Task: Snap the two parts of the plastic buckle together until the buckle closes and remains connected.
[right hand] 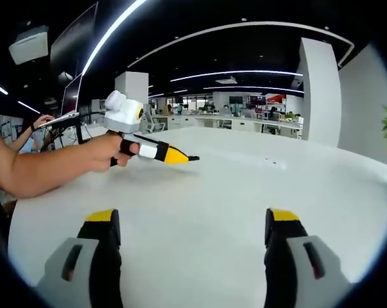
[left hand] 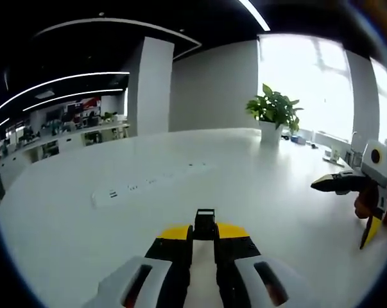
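Left gripper (left hand: 204,239) clamps a black buckle piece (left hand: 205,224) over the white table (left hand: 116,244); piece half hidden by jaws. Right gripper (right hand: 193,224) gapes wide; I see nothing between.

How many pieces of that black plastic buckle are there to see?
1: a black buckle piece pinched at the left gripper tips above the white table. The other part may be hidden.

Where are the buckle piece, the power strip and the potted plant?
buckle piece (left hand: 205,224), left gripper view: on its black frame, at the left gripper's tips.
power strip (left hand: 151,183), left gripper view: on its white top face.
potted plant (left hand: 275,109), left gripper view: on its green leaves.
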Motion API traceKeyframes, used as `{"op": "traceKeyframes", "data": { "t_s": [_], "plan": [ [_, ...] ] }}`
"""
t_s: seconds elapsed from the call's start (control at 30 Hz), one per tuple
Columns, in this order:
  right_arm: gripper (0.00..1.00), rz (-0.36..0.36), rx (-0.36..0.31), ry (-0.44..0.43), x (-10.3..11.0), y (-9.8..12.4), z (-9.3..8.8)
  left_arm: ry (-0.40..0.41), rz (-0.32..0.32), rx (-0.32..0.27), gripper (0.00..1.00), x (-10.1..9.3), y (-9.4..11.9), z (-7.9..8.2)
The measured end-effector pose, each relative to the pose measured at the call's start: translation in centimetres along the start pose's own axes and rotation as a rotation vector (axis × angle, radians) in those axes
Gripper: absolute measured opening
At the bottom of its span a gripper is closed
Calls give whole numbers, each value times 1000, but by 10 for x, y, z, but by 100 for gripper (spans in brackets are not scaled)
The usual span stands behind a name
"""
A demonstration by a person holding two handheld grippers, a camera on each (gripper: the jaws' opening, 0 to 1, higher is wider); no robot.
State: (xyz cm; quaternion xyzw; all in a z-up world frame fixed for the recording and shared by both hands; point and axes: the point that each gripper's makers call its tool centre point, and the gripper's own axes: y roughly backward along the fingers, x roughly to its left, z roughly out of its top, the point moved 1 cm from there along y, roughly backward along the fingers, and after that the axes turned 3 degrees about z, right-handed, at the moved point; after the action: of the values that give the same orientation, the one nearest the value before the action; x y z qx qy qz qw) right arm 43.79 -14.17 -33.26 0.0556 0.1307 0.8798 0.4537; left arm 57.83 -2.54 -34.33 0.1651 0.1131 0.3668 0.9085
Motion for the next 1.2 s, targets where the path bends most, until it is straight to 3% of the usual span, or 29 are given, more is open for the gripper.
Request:
{"op": "traceKeyframes", "data": {
  "t_s": [0.47,0.87,1.2],
  "plan": [
    [92,10,-7,-16,2,-1,1,-43,3,43,10,4,-13,-5],
    [88,-9,-1,-12,-3,1,-1,1,12,3,10,11,-33,18],
    [91,-1,-3,-17,-1,0,0,-1,5,30,10,15,-39,9]
  ]
}}
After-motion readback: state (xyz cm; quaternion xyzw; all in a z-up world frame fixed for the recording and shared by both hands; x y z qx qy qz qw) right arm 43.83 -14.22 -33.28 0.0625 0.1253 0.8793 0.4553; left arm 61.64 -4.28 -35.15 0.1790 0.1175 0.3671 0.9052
